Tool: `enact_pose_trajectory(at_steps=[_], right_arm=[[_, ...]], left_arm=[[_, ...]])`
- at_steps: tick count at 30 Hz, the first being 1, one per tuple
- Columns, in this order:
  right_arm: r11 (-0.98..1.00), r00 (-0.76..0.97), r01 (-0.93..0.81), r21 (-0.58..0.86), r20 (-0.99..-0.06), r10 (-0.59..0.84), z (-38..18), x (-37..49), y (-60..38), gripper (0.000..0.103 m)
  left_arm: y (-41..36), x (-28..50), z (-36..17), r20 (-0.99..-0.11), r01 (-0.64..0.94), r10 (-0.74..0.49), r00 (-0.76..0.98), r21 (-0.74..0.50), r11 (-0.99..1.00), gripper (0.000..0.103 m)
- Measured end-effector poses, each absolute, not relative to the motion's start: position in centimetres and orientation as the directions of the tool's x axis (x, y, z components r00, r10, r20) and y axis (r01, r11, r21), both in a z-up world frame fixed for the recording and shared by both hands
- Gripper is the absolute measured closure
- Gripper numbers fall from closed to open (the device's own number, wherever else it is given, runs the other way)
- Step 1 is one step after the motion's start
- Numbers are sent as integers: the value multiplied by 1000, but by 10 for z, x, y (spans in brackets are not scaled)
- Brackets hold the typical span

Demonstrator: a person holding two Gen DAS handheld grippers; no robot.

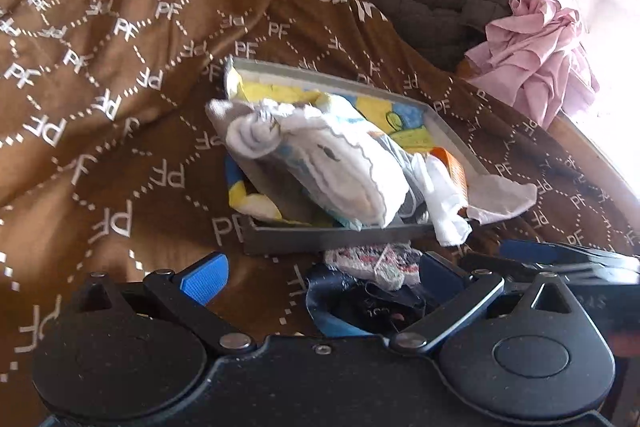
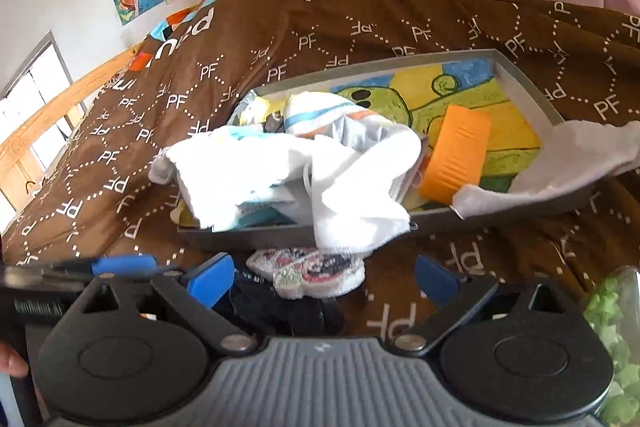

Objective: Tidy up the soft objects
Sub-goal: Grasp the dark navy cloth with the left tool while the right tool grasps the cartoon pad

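Dark cloth [image 2: 280, 311], then grey tray [image 2: 532, 83] heaped with white socks [image 2: 352, 187].

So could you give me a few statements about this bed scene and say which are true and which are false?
1. The grey tray sits on a brown blanket. True.
2. The tray holds only one sock. False: several white socks are piled in it, and an orange block lies beside them.
3. A patterned sock lies on the blanket outside the tray. True.
4. The right gripper is clamped on a sock. False: its jaws stand open, gripping nothing.
5. A pink cloth is bunched beyond the tray. True.
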State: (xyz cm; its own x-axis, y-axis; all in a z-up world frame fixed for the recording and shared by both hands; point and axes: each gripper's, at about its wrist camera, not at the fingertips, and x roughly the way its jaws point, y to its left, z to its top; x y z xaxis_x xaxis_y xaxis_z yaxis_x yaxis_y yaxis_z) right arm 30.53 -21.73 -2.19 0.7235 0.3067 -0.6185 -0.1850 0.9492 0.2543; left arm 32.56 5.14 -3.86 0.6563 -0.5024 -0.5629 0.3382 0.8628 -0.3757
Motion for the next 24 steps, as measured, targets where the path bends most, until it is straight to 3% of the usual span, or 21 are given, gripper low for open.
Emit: enact_pose_trajectory(at_steps=[7,13,17,24], right_arm=[[963,696,-198,182,-665,269,-26,318,-199,12],[977,668,-162,137,-713,211,-36,333,-189,12],[976,634,-144,164,-742,218,-42,344,-187,12],[949,603,-138,283,-736,307,-51,349,-187,12]], left_arm=[[44,329,-52,-605,380,-540,585,-384,841,14],[34,327,-61,-633,408,-550,546,-372,834,29],[31,326,-64,-640,418,-544,542,-357,836,40],[33,327,-66,-640,402,-540,547,-365,840,47]])
